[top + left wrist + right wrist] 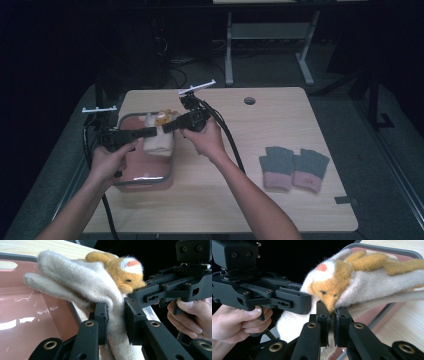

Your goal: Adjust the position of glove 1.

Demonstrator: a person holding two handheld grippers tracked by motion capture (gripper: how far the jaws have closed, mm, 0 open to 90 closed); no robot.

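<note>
Left gripper (pixel 151 131): held in the person's left hand, jaws closed on the cream glove (pixel 159 141) from the left.
Right gripper (pixel 169 127): held in the right hand, jaws pinched tight on the same glove's edge, just below its orange animal face (pixel 161 119).
Cream glove: lifted between both grippers, over the right rim of the pink tray (pixel 145 176).
Pink tray: on the left part of the desk (pixel 280 110).
Grey gloves (pixel 294 168): a pair with pink cuffs, flat on the desk, well apart to the right.
</note>
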